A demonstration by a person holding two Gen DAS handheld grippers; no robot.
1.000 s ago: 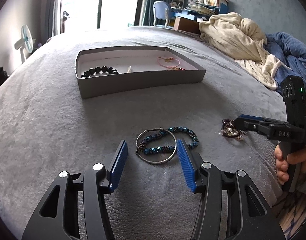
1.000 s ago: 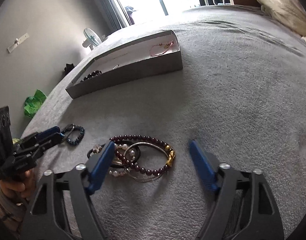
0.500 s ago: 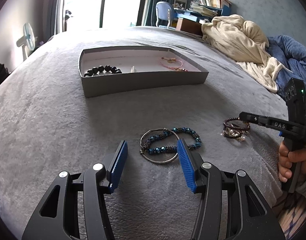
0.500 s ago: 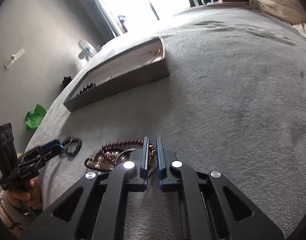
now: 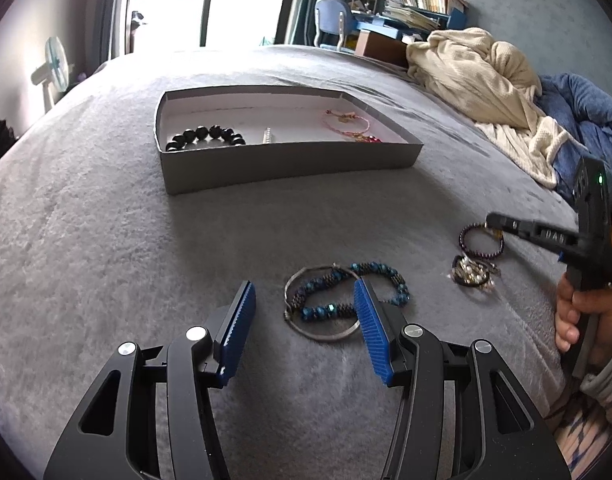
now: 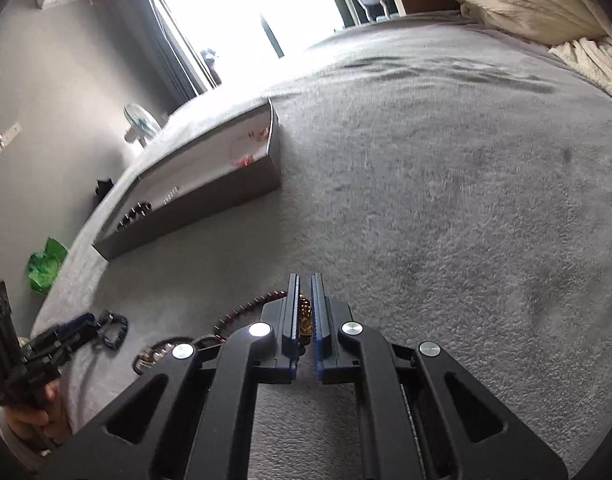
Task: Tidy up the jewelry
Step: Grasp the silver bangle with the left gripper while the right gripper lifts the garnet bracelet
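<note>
Covering the whole scene is a grey plush bedspread [image 5: 105,240], with a shallow grey cardboard tray [image 5: 281,164] lying flat farther back. Inside the tray sit a black bead bracelet [image 5: 205,138] at the left, a small silver piece [image 5: 267,136] in the middle and a pink cord bracelet [image 5: 348,124] at the right, as a second ago.

The left gripper [image 5: 303,308] hovers low over the bedspread with its blue pads wide apart, holding nothing, unchanged. Between and just ahead of its fingers lie a blue beaded bracelet [image 5: 366,276] and a silver bangle [image 5: 318,330], overlapping.

The right gripper [image 6: 304,316], wide open a second ago, is now nearly closed, pinching the gold beads of a dark red bead bracelet [image 6: 245,310]. That bracelet has lifted out of its pile and hangs from the gripper's tips. The remaining small pile of pearl and dark bracelets [image 5: 472,274] rests on the bedspread just below it.
</note>
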